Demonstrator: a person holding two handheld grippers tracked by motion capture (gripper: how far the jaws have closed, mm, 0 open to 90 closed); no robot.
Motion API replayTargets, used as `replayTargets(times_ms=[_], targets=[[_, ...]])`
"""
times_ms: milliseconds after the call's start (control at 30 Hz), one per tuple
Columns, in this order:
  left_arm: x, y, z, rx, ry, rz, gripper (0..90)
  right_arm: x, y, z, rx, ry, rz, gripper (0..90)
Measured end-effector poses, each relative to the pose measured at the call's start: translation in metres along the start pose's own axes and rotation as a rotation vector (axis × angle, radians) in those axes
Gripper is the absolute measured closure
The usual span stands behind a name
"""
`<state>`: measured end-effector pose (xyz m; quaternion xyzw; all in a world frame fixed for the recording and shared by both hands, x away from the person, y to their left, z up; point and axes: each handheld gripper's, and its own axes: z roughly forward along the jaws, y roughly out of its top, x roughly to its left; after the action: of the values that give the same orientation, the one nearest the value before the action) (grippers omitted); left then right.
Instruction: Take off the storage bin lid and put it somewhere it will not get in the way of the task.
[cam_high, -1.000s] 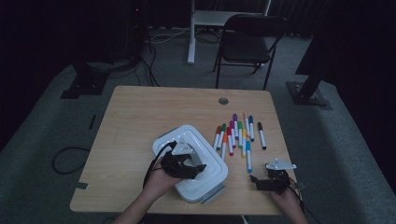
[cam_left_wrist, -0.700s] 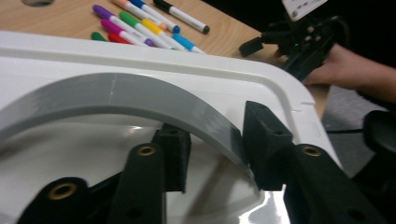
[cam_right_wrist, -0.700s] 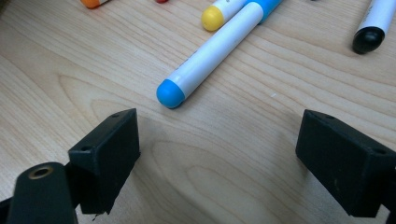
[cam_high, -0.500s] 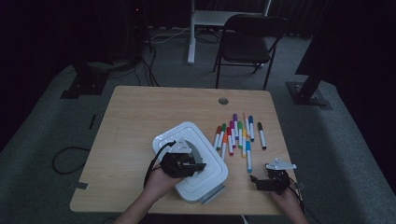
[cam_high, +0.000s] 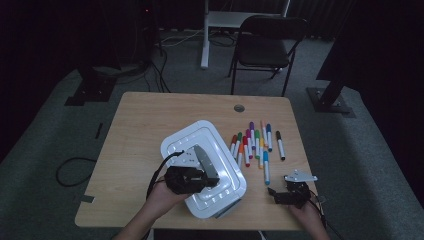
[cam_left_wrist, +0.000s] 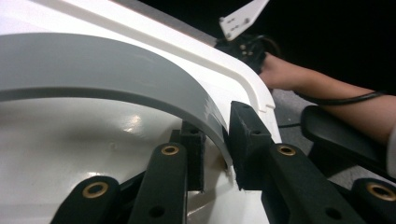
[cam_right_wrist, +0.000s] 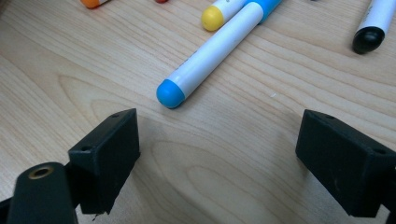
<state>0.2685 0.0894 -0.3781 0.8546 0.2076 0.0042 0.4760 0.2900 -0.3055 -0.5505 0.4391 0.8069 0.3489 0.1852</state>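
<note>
Since a second ago, the left gripper (cam_high: 192, 175) has closed its jaws on the grey handle (cam_high: 206, 162) of the white box lid (cam_high: 220, 145) and lifted it, so the handle now stands up from the lid instead of lying flat; the right gripper (cam_high: 285, 192) has stayed where it was.

High view: the white box lies skewed near the front middle of the wooden table (cam_high: 145, 125), its lid on. The left gripper sits over the near part of the lid, gripping the raised handle. A row of coloured markers (cam_high: 252, 142) lies just right of the box, with a black-capped marker (cam_high: 280, 145) at the far right of the row. The right gripper rests near the table's front right corner, close to the near end of a blue marker (cam_high: 266, 167).

Left gripper view: the two black jaws have just been closing and now pinch the curved grey handle (cam_left_wrist: 116, 70) between their pads (cam_left_wrist: 245, 135), above the glossy white lid (cam_left_wrist: 70, 140). The other hand and its gripper (cam_left_wrist: 243, 42) show beyond the lid's rim.

Right gripper view: the jaws stand wide apart over bare wood (cam_right_wrist: 210, 172), nothing between them. The blue marker (cam_right_wrist: 210, 53) lies just ahead, its blue end nearest, beside a yellow-capped marker (cam_right_wrist: 222, 11) and the black-capped marker (cam_right_wrist: 373, 28).
</note>
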Motion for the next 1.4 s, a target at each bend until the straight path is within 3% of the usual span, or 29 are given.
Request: replayTargets(times_ms=[267, 533, 733, 1133, 1400], targets=[[0.001, 0.0, -0.025, 0.012, -0.01, 0.02, 83.3, 0.0, 0.0, 0.0, -0.001, 0.0, 0.001, 13.2], [0.004, -0.005, -0.046, 0.028, 0.023, 0.032, 83.7, 0.0, 0.0, 0.0, -0.001, 0.0, 0.001, 13.2], [0.008, -0.013, -0.063, 0.023, 0.038, 0.016, 86.2, 0.0, 0.0, 0.0, -0.001, 0.0, 0.002, 13.2], [0.019, -0.044, -0.113, 0.052, 0.11, -0.006, 87.1, 0.0, 0.0, 0.0, -0.001, 0.0, 0.001, 13.2], [0.027, -0.064, -0.135, 0.047, 0.144, -0.023, 87.1, 0.0, 0.0, 0.0, 0.0, -0.001, 0.0, 13.3]])
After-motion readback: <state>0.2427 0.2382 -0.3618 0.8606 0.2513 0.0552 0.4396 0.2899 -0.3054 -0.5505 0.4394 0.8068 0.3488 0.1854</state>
